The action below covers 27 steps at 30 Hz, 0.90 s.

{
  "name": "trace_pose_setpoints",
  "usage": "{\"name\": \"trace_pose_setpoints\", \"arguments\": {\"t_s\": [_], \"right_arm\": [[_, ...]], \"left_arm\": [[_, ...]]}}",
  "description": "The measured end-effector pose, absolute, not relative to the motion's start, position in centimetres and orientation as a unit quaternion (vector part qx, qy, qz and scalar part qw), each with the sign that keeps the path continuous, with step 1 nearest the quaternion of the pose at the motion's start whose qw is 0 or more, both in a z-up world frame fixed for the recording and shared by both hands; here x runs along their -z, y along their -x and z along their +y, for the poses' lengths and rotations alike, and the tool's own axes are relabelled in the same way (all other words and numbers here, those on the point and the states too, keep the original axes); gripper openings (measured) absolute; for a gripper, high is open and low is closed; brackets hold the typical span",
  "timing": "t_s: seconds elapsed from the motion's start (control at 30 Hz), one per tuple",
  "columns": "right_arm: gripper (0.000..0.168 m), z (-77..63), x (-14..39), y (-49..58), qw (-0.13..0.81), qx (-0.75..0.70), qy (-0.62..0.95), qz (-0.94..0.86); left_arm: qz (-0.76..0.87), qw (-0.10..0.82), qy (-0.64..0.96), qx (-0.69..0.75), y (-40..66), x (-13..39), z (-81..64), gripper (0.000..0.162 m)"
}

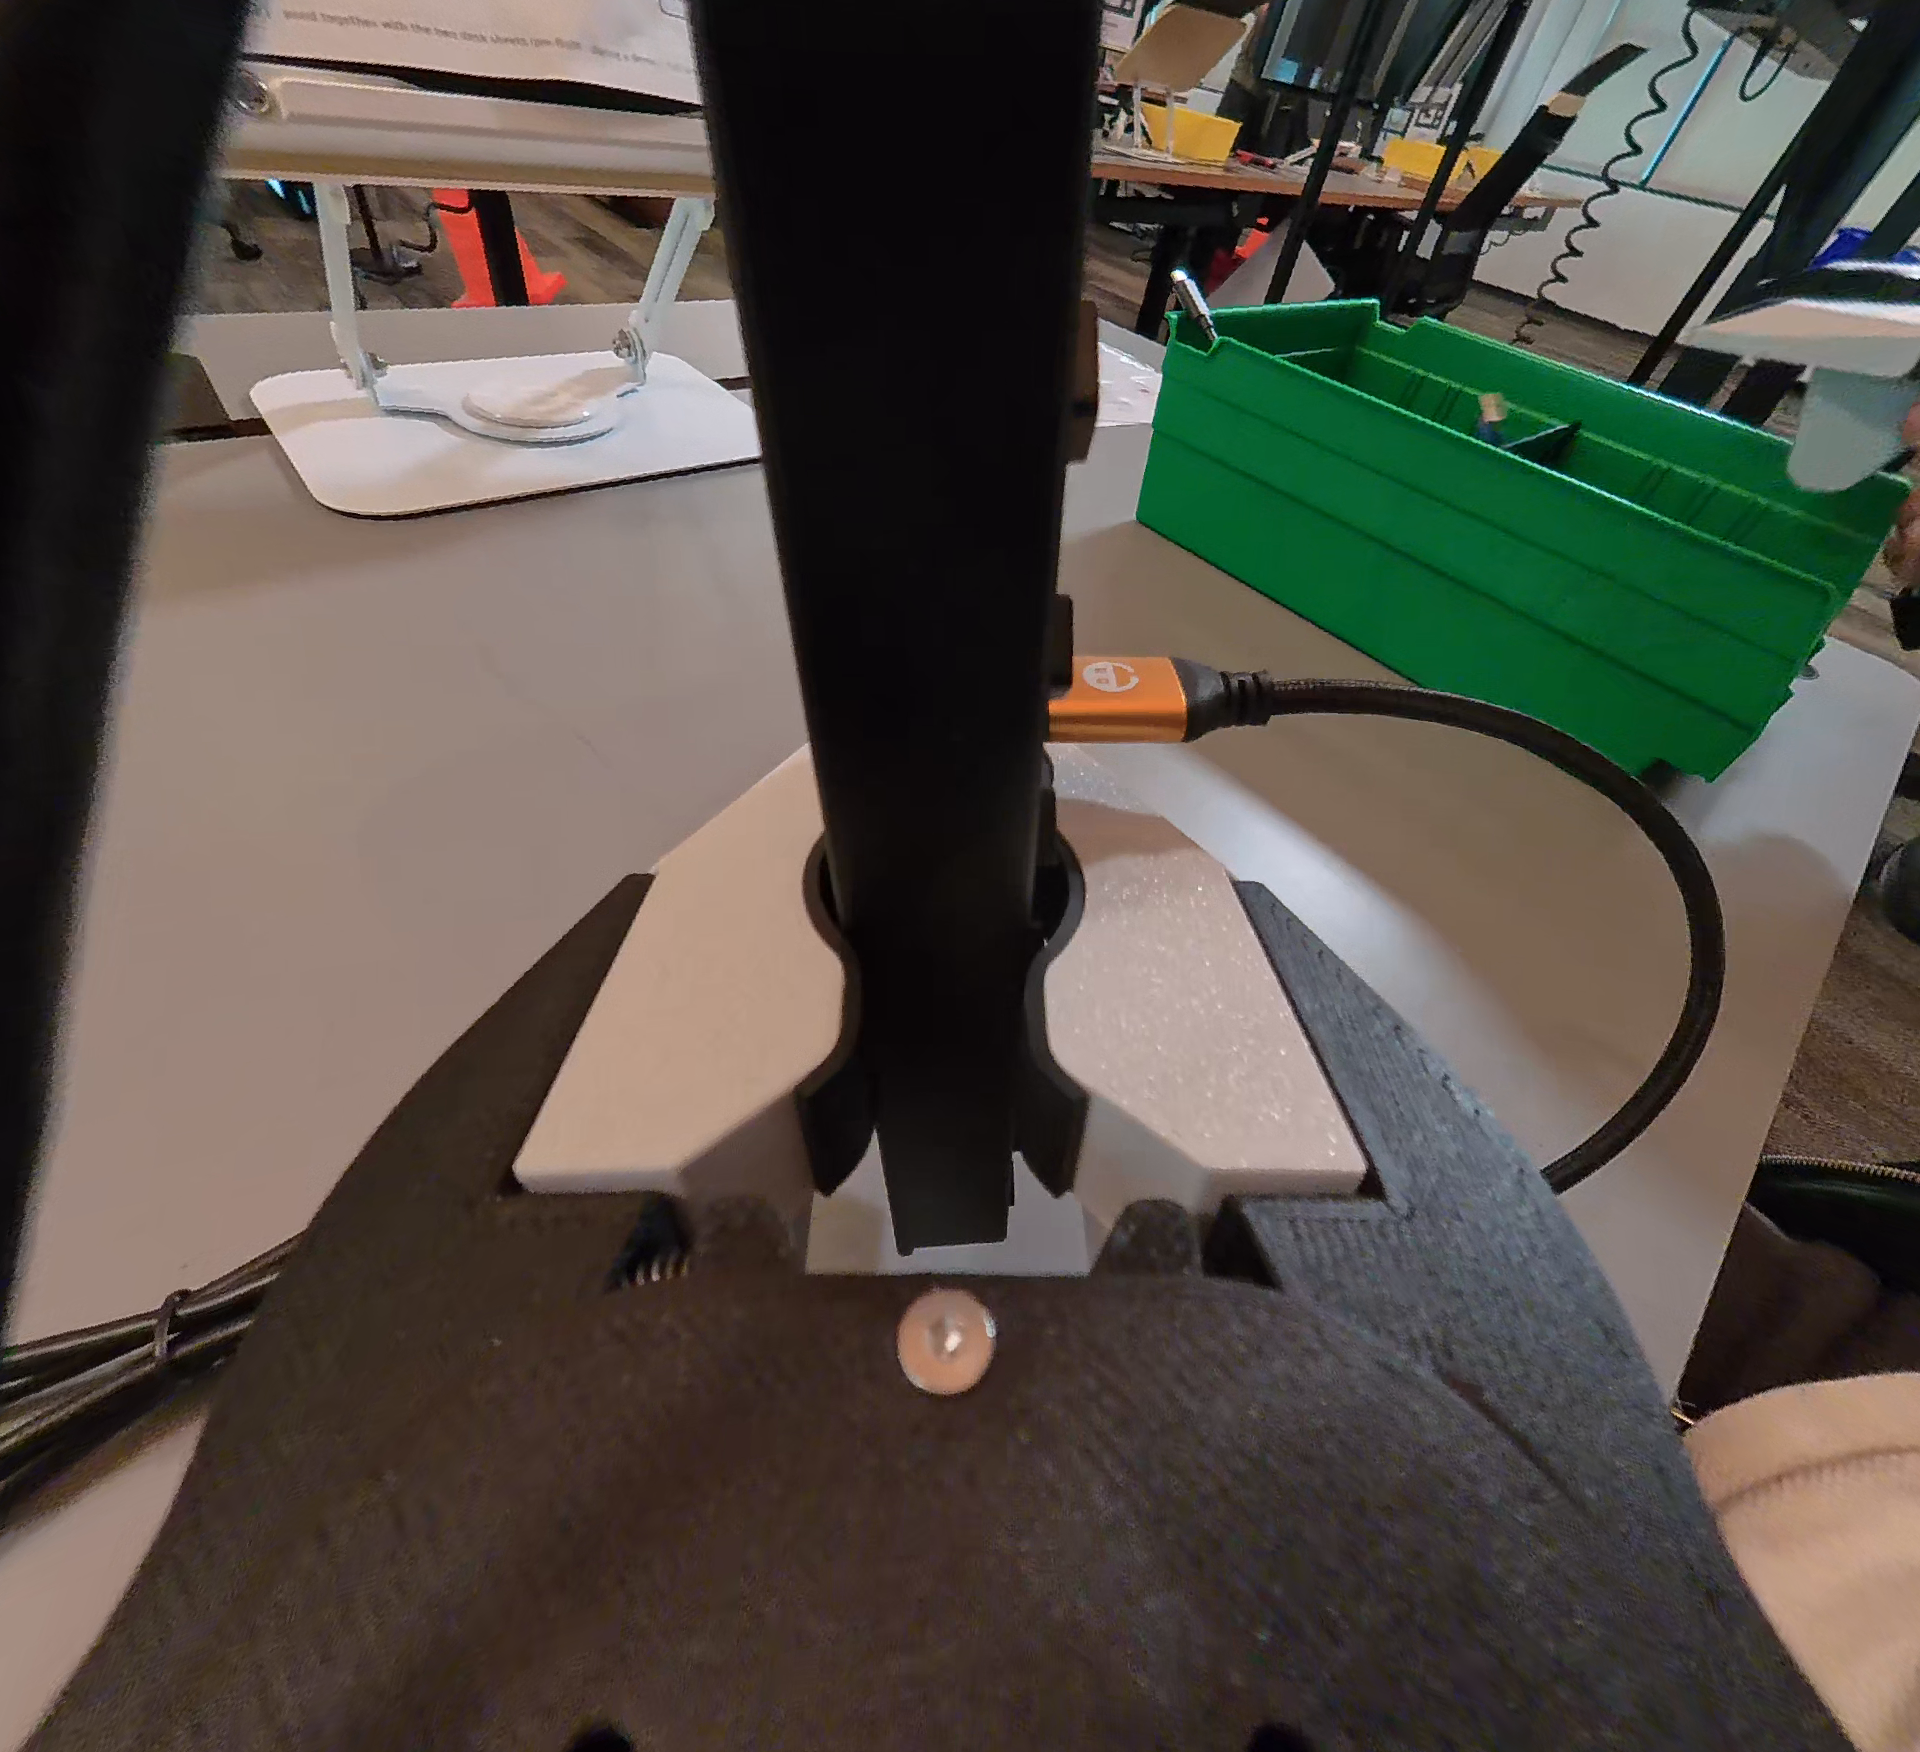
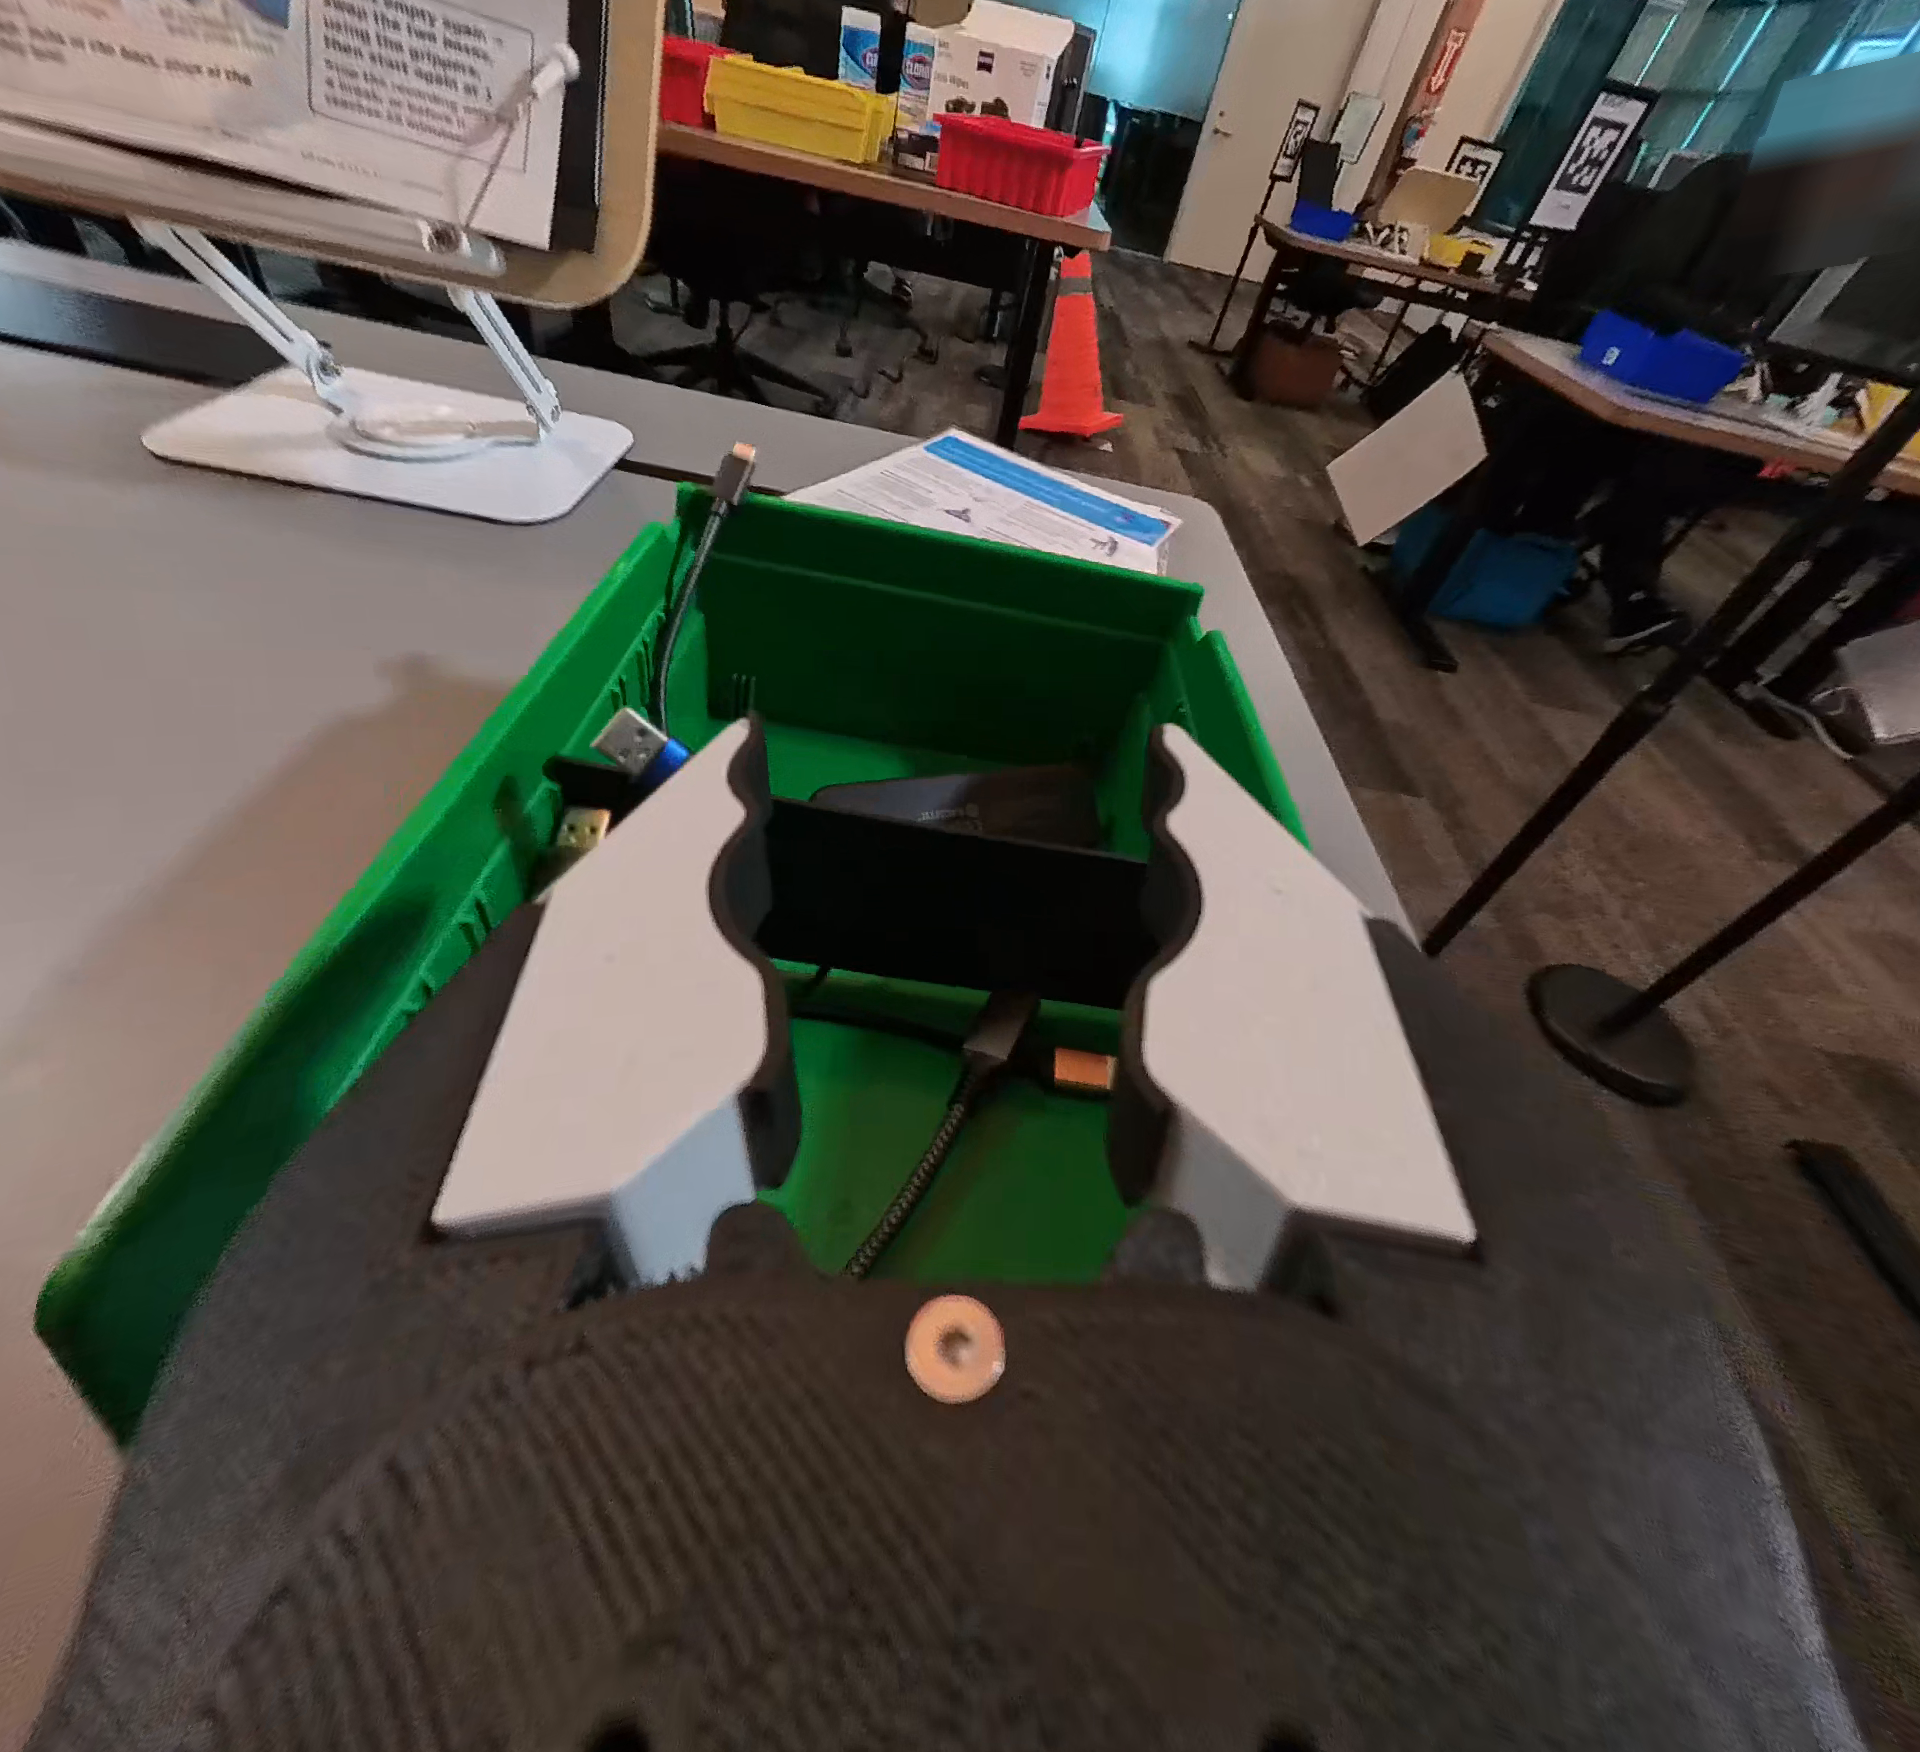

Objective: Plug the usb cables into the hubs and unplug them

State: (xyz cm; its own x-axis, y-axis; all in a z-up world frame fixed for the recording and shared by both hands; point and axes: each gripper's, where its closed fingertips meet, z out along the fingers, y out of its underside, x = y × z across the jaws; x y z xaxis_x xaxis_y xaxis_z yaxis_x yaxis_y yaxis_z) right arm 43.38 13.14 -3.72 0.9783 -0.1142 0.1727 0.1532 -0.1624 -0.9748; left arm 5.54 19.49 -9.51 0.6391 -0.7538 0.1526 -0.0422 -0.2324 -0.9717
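In the left wrist view my left gripper [image 1: 940, 871] is shut on a long black hub [image 1: 894, 352] and holds it upright above the grey table. An orange plug [image 1: 1117, 700] on a black braided cable [image 1: 1621, 798] sits in the hub's right side. In the right wrist view my right gripper [image 2: 956, 746] is open and empty above a green bin [image 2: 343, 954]. The bin holds another black hub [image 2: 966, 803] behind a black upright panel [image 2: 956, 892]. It also holds a braided cable [image 2: 925, 1162], an orange plug [image 2: 1084, 1070] and a blue plug [image 2: 639, 746].
The green bin [image 1: 1455, 559] stands right of the held hub, with my right gripper's white finger [image 1: 1849, 414] over it. A white stand [image 1: 499, 435] with an instruction sheet is at the back left. A thin plug [image 2: 740, 466] sticks up over the bin's far corner. The table edge [image 2: 1309, 767] runs just right of the bin.
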Motion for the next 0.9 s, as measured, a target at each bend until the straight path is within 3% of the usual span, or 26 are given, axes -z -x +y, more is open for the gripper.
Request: {"name": "trace_pose_setpoints", "arguments": {"t_s": [0.27,0.4,0.53,0.63,0.77,0.87,0.9], "right_arm": [[0.063,12.4,-0.1,-39.0,0.710,0.070,0.698,-0.064],[0.052,12.4,-1.3,-30.0,0.734,-0.059,0.667,-0.118],[0.046,11.4,1.1,-17.3,0.672,-0.212,0.675,-0.218],[0.053,10.6,4.4,-11.6,0.605,-0.222,0.708,-0.288],[0.050,10.0,8.1,-8.6,0.536,-0.229,0.745,-0.325],[0.006,10.2,8.4,-8.9,0.521,-0.248,0.757,-0.307],[0.005,10.1,8.3,-8.9,0.518,-0.258,0.756,-0.307]], "left_arm": [[0.282,0.550,0.718,0.321,-5.9,9.8,19.4,0.022],[0.286,0.543,0.723,0.316,-6.5,10.1,19.1,0.021],[0.333,0.555,0.712,0.273,-7.5,10.1,18.1,0.021],[0.390,0.575,0.684,0.221,-8.7,10.0,16.8,0.021],[0.429,0.589,0.661,0.181,-10.1,10.1,15.3,0.021],[0.422,0.582,0.669,0.190,-10.1,10.1,15.3,0.021],[0.417,0.574,0.674,0.204,-10.2,10.1,15.3,0.021]]}}
